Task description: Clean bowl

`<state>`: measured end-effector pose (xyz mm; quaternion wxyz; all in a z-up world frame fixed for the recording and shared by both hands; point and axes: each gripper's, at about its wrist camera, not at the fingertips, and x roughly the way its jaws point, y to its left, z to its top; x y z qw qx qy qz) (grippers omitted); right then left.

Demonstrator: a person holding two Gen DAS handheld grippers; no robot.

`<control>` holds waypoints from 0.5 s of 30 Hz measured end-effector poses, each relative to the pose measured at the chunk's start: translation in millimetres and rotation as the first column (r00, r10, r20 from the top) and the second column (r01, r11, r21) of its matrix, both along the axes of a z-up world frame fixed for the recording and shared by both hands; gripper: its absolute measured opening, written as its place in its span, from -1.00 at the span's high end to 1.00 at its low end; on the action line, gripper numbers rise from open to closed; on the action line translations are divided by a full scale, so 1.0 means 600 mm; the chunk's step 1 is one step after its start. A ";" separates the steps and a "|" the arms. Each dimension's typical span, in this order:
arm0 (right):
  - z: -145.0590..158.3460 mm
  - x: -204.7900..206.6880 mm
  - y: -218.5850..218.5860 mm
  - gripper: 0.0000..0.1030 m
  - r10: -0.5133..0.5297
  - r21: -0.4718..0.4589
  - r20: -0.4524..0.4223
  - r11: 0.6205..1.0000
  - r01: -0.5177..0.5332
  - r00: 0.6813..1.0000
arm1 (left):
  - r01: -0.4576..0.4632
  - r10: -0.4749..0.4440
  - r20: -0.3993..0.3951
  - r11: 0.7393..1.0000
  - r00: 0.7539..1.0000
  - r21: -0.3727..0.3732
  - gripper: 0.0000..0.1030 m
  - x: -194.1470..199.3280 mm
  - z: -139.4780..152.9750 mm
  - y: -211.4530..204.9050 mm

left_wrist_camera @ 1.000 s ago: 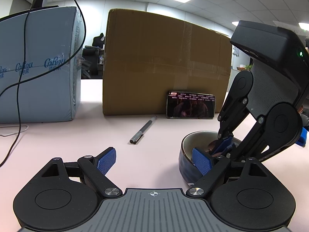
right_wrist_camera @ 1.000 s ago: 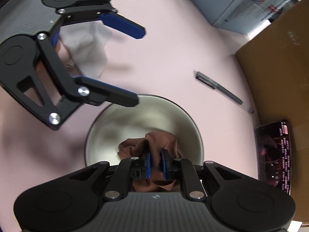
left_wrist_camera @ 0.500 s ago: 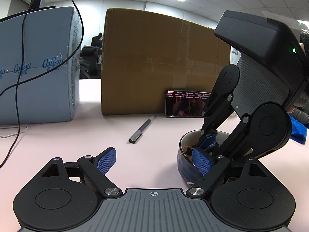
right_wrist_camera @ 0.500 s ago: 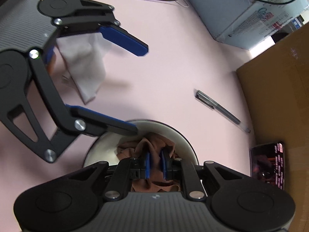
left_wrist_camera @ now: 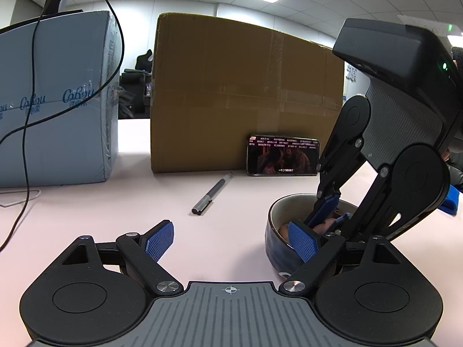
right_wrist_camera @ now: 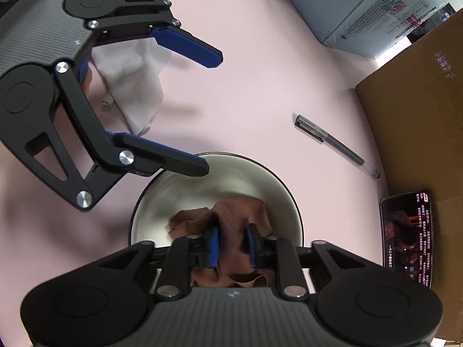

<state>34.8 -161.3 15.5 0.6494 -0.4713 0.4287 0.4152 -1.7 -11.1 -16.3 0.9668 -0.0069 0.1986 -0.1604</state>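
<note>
A dark blue bowl [left_wrist_camera: 277, 248] with a pale inside [right_wrist_camera: 202, 190] stands on the pink table. My right gripper [right_wrist_camera: 231, 245] points down into it, shut on a brown cloth [right_wrist_camera: 231, 217] that lies against the bowl's inner wall. In the left wrist view the right gripper [left_wrist_camera: 330, 214] reaches into the bowl from the right. My left gripper [left_wrist_camera: 231, 240] is open and empty; its right finger sits at the bowl's near rim, its left finger over bare table. From the right wrist view the left gripper [right_wrist_camera: 211, 112] spans the bowl's far left rim.
A grey pen [right_wrist_camera: 335, 144] lies beyond the bowl. A phone [left_wrist_camera: 283, 159] leans on a brown cardboard box [left_wrist_camera: 246, 95]. A blue-grey package [left_wrist_camera: 58, 101] with a black cable stands at the left. A white tissue [right_wrist_camera: 130, 81] lies under the left gripper.
My right gripper has shifted inside the bowl with the brown cloth, moving it across the inner wall. My left gripper stays open at the bowl's rim.
</note>
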 end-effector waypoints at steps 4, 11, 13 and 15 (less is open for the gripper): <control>0.015 -0.002 -0.006 0.25 0.014 0.024 -0.005 1.000 -0.014 1.000 | 0.001 -0.001 -0.001 1.000 1.000 -0.001 -0.72 0.000 0.000 0.000; 0.016 0.017 -0.013 0.02 -0.016 0.103 -0.095 0.994 0.025 0.995 | 0.003 -0.003 -0.003 1.000 1.000 -0.003 -0.73 0.002 0.000 0.003; 0.005 0.026 -0.017 0.02 -0.044 0.095 -0.111 0.994 0.055 0.993 | 0.003 -0.003 -0.002 1.000 1.000 -0.002 -0.73 0.000 0.000 0.002; 0.000 0.035 -0.022 -0.02 -0.067 0.113 -0.133 0.990 0.082 0.989 | 0.002 -0.002 -0.003 1.000 1.000 -0.001 -0.73 0.001 0.001 0.003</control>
